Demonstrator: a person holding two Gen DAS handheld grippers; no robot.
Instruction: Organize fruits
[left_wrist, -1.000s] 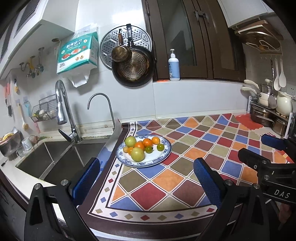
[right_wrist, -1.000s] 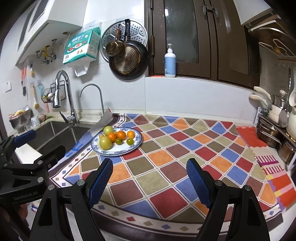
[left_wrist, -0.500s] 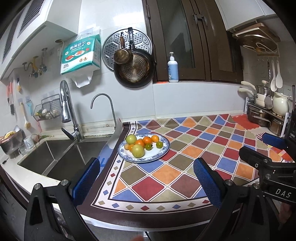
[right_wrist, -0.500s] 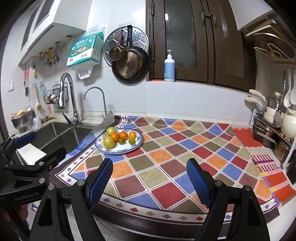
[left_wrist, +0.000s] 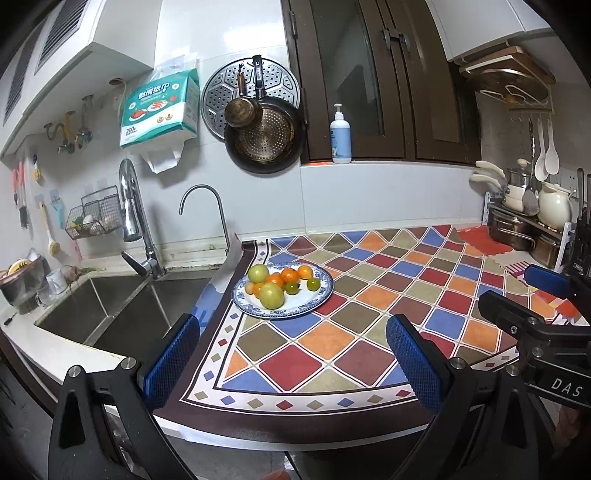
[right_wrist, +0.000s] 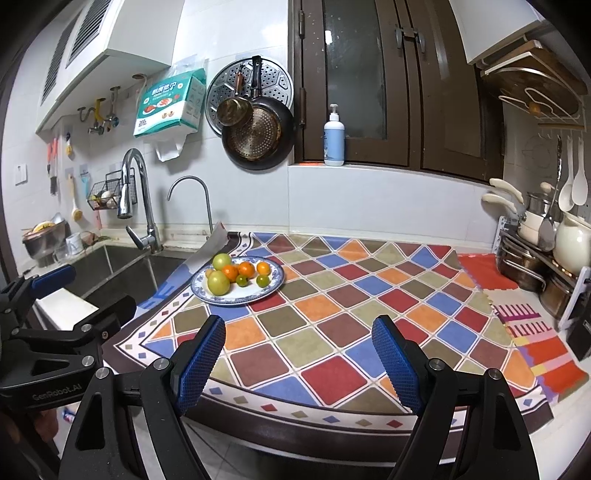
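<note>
Fruit lay gathered on the blue-rimmed plate (left_wrist: 322, 295), which sat on the patterned mat (left_wrist: 369, 325) near the sink (left_wrist: 122, 306): two large green fruits (left_wrist: 272, 295), several small oranges (left_wrist: 290, 275) and a couple of small green ones (left_wrist: 313, 283), all touching or close together. No fruit showed loose on the surface (right_wrist: 576, 417). Left tool (left_wrist: 291, 360) and right tool (right_wrist: 297, 363) both stood wide, holding nothing, back at the mat's near edge and well apart from the plate. That scene would fit fruit already collected on the plate as well as fruit waiting to be sorted off it. Either way, any grasp in that heap would go best on an outer piece, since the round fruits would likely roll if nudged.
</note>
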